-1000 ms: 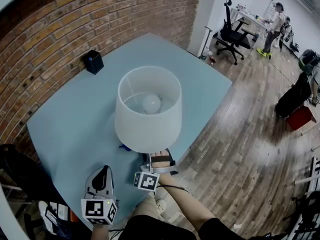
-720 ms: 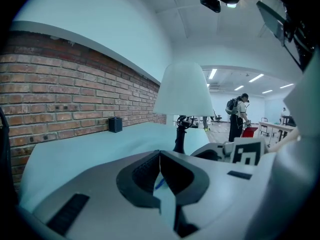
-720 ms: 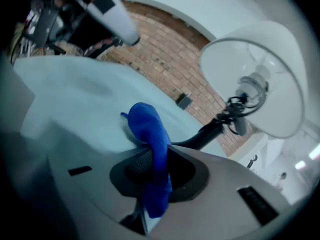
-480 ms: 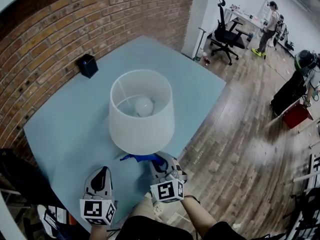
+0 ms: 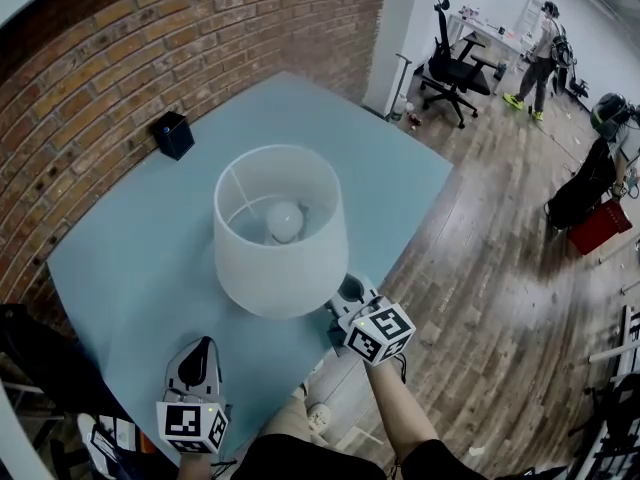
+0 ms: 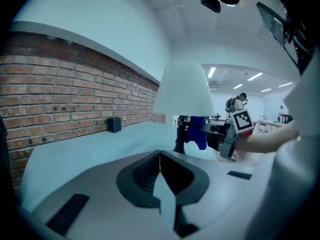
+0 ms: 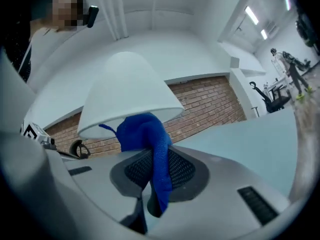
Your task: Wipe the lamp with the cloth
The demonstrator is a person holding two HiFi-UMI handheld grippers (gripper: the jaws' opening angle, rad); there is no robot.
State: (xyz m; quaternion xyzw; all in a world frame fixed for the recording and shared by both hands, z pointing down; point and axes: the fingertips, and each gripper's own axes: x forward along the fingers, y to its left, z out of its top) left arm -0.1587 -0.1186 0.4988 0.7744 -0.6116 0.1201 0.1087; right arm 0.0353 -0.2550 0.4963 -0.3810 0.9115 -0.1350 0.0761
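In the head view, the lamp (image 5: pixel 280 233) stands mid-frame on the pale blue table (image 5: pixel 130 258), its white shade open to the camera with the bulb showing inside. A small black box (image 5: pixel 173 134) sits at upper left, near the brick wall (image 5: pixel 120 48). The right gripper (image 5: pixel 347 290) is just beside the shade's lower right edge. The left gripper (image 5: pixel 205 348) is at lower left, apart from the lamp.

In the left gripper view, its jaws are pressed together with nothing in them. Beyond them, at centre frame, the blue cloth (image 6: pixel 198 132) hangs just beside the lamp's dark stem under the shade. The right gripper reaches in from the right.

In the right gripper view, the jaws pinch the cloth, which bunches above them and trails down between them. The shade fills the upper left behind it.
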